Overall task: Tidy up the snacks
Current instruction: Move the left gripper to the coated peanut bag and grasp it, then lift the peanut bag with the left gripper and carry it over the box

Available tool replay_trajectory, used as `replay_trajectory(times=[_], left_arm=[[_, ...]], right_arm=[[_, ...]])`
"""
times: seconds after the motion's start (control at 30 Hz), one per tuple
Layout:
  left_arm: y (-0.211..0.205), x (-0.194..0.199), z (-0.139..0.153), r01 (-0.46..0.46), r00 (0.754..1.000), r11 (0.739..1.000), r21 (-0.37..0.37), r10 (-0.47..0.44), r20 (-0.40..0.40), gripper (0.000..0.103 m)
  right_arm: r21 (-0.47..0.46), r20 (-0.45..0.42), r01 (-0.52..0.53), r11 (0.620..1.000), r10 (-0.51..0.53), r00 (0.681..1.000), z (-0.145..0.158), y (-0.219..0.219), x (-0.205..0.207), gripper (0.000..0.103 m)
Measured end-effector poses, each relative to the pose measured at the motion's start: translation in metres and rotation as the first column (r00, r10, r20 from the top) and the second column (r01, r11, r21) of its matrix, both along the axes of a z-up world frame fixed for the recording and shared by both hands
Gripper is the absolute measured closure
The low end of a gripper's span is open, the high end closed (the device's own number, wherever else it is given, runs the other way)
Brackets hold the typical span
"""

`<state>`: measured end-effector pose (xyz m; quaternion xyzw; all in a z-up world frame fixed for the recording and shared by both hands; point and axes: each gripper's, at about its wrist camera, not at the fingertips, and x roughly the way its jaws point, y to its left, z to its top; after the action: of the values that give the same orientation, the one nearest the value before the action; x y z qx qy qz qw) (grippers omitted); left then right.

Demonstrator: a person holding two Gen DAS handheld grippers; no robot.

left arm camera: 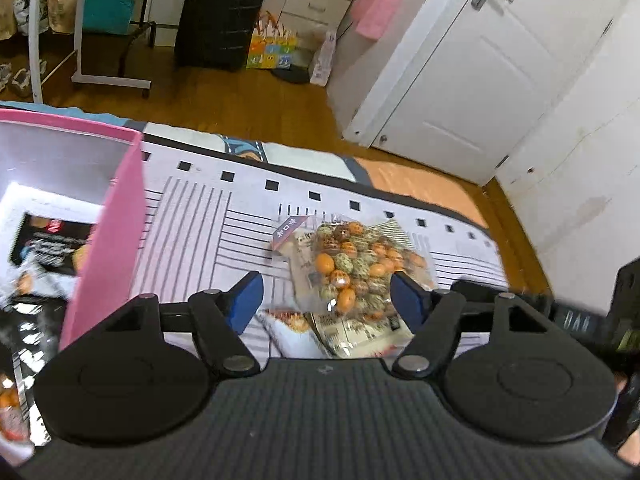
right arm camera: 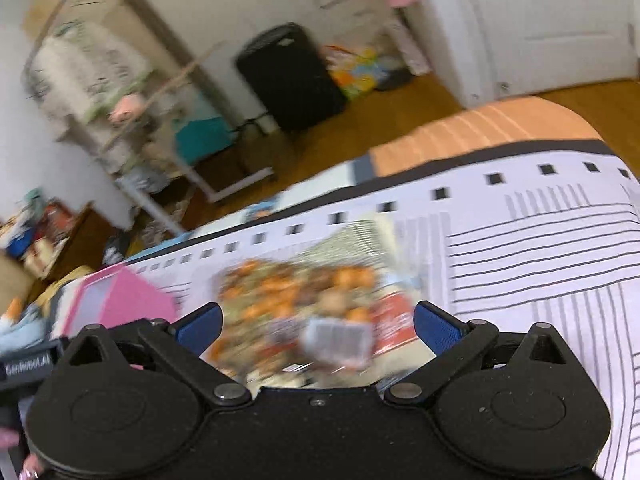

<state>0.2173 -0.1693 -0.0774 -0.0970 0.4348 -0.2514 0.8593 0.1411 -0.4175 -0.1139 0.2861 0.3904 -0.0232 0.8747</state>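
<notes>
Snacks first: the clear bag of orange and speckled nuts lies flat on the striped cloth, just right of the pink box, where a dark packet already sits inside. More packets are tucked under the bag's near end, a pale one among them.

My left tongs hang over the bag, tilted down toward it, blue pads parted to a middling gap on either side of its near end and pressing on nothing. My right tongs are spread wide over the same bag, also angled down; that view is smeared, so I can't tell how close the tips are to the plastic.

To do this well, I reckon one pair should take it, not both. Come down on the crimped edge or a flat corner instead of the lumpy middle, since slick film over loose nuts will likely slide. Pinch only this bag, not the packets beneath, then lift clear of the box wall before crossing over.
</notes>
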Motion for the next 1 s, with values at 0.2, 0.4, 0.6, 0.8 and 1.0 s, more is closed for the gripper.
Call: replay_trajectory(times=[0.2,0.4,0.6,0.8,1.0], left_arm=[[-0.017,0.034,-0.045,-0.064,0.997,0.997,-0.033,0.062,-0.049,0.047],[-0.012,0.045,-0.068,-0.039,0.984,0.986,-0.164,0.009,-0.178,0.071],[-0.019,0.041,-0.067,0.006,0.987,0.988,-0.157,-0.031,-0.156,0.074],[-0.015,0.042,-0.076,-0.003,0.978,0.98,-0.2,-0.039,-0.204,0.071],[-0.009,0.04,-0.086,0.0,0.955,0.953,-0.301,-0.089,-0.283,0.068]], right_arm=[[0.064,-0.045,0.026,0.998,-0.023,0.999,-0.027,-0.003,0.02,0.01],[0.075,-0.01,0.03,0.997,-0.029,1.0,-0.03,0.005,0.017,0.018],[0.019,-0.009,0.017,1.0,-0.017,1.0,-0.021,0.011,0.01,0.025],[-0.108,-0.03,-0.037,0.993,0.034,0.999,-0.004,0.025,0.004,0.025],[-0.144,-0.047,-0.063,0.988,0.057,0.997,0.0,0.044,-0.002,0.035]])
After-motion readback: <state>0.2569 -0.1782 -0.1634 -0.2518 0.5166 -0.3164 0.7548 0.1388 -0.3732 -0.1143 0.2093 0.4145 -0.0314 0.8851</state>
